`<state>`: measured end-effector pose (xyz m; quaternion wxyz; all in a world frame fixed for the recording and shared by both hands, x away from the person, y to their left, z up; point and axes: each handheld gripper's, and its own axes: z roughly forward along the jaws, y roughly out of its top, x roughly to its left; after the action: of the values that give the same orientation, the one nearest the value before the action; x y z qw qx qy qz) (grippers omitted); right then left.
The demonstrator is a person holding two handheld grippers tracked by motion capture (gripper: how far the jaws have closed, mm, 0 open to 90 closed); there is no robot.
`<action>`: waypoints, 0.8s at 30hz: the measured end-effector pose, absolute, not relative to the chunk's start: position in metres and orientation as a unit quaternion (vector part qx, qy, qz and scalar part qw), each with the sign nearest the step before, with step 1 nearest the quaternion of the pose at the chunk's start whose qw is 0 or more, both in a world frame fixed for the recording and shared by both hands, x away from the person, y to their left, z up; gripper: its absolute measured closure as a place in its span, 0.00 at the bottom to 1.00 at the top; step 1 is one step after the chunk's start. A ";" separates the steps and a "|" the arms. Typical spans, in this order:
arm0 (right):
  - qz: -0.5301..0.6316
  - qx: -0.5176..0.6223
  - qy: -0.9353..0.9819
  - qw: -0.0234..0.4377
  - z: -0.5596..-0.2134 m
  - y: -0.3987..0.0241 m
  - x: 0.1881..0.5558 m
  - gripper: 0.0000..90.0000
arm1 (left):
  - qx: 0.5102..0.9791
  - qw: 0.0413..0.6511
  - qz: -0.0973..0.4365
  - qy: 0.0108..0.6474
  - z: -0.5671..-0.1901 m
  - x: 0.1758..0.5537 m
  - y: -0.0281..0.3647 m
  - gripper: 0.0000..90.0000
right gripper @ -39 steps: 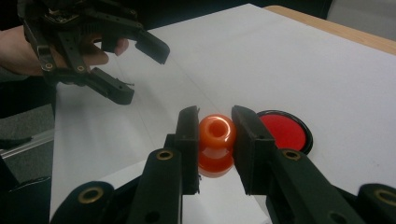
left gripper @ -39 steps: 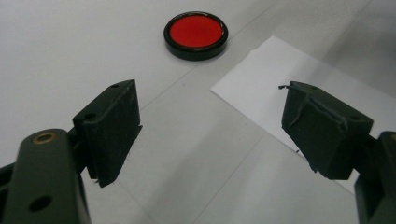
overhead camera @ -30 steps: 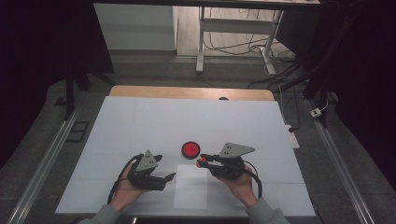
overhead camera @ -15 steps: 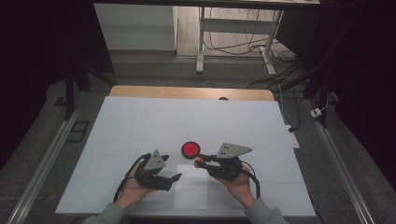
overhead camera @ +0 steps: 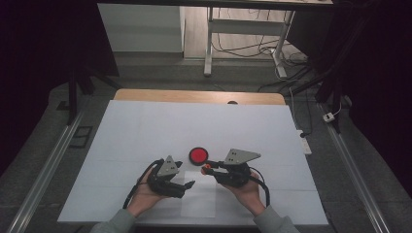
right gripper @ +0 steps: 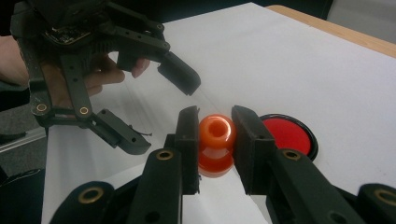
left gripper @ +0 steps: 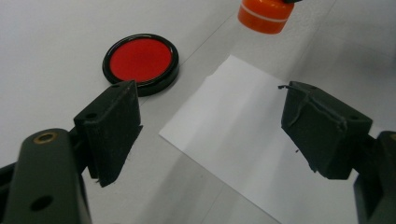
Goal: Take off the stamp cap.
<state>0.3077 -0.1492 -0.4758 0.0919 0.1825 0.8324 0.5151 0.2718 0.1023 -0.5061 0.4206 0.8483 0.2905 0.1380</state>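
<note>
A: Starting at the left, what is hard to make out?

B: The left gripper (overhead camera: 190,184) is lying low over the white tabletop (overhead camera: 145,131), and in the high view its fingers are blending into its dark body. Its own view is settling it: the fingers (left gripper: 114,128) are standing released, wide apart, with nothing between them. Beneath them the thin white sheet of paper (left gripper: 243,140) is running off the bottom edge, cut off.

A: And the small orange thing?

B: The small orange plastic knob-shaped piece (right gripper: 216,142) is being grasped by the right gripper (right gripper: 215,147), its fingers clenched on both sides, just above the paper's far end. From above it is only showing as a tiny orange dot (overhead camera: 206,167). In the left gripper view its top is cropped by the frame.

A: What is differing from a second ago?

B: The left gripper has been drifting rightward, closer to the paper's left edge. The right gripper is staying put.

A: Room for moving?

B: The round red disc with a black rim (overhead camera: 198,156) is lying just beyond the two grippers, between them. The tabletop's far half is lying open. The near edge is sitting close under the person's wrists.
</note>
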 end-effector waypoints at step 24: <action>0.515 0.181 0.833 0.089 -0.476 -0.148 0.307 0.80 | 0.854 0.424 0.134 0.270 -0.504 0.275 0.081 0.22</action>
<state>0.3067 -0.1481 -0.4763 0.0893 0.1813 0.8333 0.5145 0.2754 0.0813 -0.5042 0.4241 0.8540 0.2700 0.1337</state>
